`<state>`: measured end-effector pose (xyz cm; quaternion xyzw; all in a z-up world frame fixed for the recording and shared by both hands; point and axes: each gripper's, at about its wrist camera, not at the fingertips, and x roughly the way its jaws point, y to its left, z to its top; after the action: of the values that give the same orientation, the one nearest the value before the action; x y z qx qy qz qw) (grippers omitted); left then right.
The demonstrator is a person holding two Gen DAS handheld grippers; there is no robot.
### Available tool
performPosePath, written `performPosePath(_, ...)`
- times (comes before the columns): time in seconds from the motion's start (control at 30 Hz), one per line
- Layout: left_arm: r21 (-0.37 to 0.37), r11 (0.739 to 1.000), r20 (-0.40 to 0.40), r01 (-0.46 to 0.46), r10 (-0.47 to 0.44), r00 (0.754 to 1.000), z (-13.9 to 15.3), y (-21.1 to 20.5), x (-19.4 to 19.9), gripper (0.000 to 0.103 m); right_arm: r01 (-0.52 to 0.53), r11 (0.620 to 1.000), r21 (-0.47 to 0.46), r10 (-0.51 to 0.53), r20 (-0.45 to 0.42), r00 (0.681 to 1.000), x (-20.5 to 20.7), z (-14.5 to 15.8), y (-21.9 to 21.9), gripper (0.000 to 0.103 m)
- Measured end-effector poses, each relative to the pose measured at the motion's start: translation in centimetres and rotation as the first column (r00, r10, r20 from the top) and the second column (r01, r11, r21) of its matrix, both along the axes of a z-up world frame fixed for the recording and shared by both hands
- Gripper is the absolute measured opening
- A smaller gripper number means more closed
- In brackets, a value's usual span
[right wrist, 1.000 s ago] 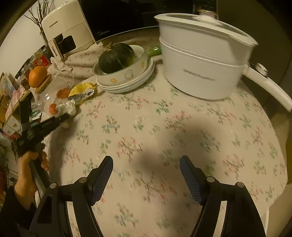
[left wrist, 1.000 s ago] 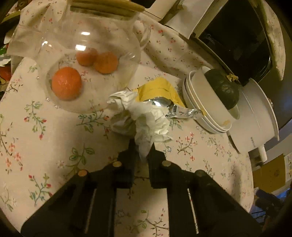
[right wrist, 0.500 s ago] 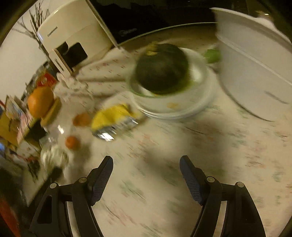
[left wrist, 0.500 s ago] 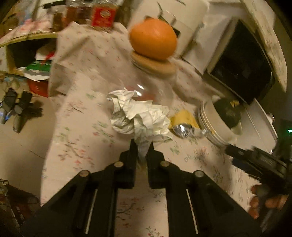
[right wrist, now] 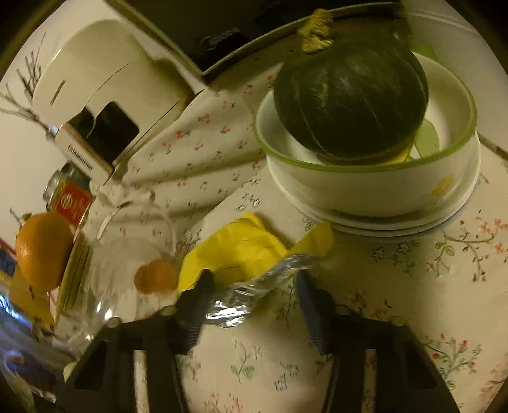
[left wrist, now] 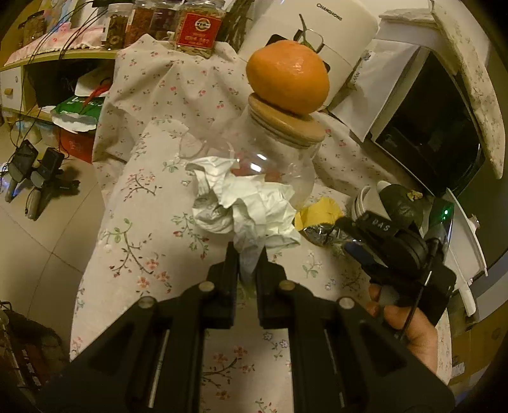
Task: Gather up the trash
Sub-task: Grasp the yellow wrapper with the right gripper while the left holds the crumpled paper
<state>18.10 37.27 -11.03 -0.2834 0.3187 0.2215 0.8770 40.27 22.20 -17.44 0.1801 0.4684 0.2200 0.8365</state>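
Left gripper [left wrist: 247, 254] clenched on crumpled paper [left wrist: 244, 206], held above the tablecloth [left wrist: 139, 228] before the jar [left wrist: 273, 159]; right gripper [right wrist: 254, 286] with jaws apart, straddling the yellow wrapper [right wrist: 241, 251] beside the bowl [right wrist: 374, 187].

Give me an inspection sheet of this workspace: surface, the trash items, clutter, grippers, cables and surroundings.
Surface: floral tablecloth covering the table.
Job's things: crumpled white paper pinched at its lower end; yellow-and-silver foil wrapper lying on the cloth.
Clutter: glass jar with wooden lid, a large orange on top, small oranges inside; dark green squash in stacked white bowls; white cooking pot.
Grippers: left gripper shut on the paper; right gripper open, fingers either side of the wrapper.
Cables: thin black wire on the right gripper's body; wires over the shelf.
Surroundings: spice jars, white appliance, black microwave, devices on floor.
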Motion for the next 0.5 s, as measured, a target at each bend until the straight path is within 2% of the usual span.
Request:
performPosePath(0.07,0.003,1.0,-0.007,-0.006,0.006,1.0,-0.1,0.0,0.0,0.011,-0.004,0.999,0.054,0.004,-0.004,1.0,0.1,-0.2,-0.5,0.026)
performPosePath(0.17,0.002,1.0,-0.019,-0.011,0.011,1.0,-0.4,-0.1,0.0,0.011,-0.025,0.998,0.052,0.024,0.017,1.0,-0.1,0.3,-0.9,0.007)
performPosePath(0.5,0.005,1.0,-0.059,0.01,-0.009,0.998,0.6,-2.4,-1.2,0.011,-0.061,0.998,0.029,0.061,0.021,0.998,-2.6,2.7,-5.9,0.004)
